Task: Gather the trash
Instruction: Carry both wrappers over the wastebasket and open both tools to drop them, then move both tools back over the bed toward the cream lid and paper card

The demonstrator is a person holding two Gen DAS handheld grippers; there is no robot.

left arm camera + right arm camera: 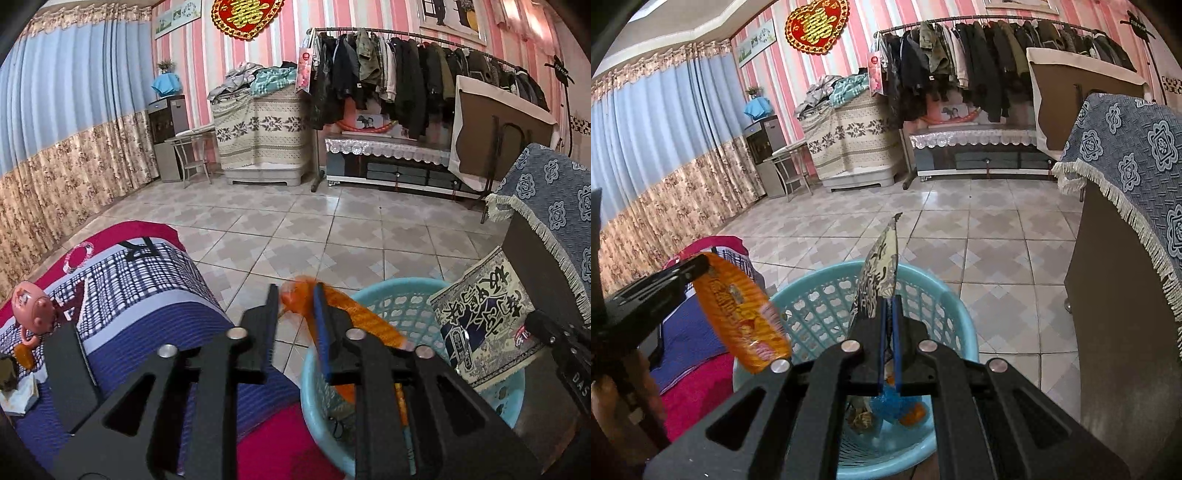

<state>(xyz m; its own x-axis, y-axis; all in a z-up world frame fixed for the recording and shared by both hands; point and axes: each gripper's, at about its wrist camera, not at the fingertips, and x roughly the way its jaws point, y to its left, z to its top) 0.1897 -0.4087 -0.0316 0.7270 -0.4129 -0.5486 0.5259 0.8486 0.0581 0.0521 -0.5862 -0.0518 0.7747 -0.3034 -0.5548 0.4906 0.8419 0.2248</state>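
Observation:
A light blue plastic basket (402,295) (827,295) stands on the tiled floor and holds several pieces of trash (886,410). My left gripper (295,299) is open; an orange snack wrapper (354,314) (742,317) lies against its right finger, over the basket's left rim. My right gripper (891,306) is shut on a cream and dark blue patterned wrapper (879,273) (480,321), held upright over the basket.
A bed with a red and blue checked blanket (140,280) lies to the left, with a pink toy (31,310) on it. A dark cabinet under a blue patterned cloth (1137,155) stands on the right. A clothes rack (406,70) lines the far wall.

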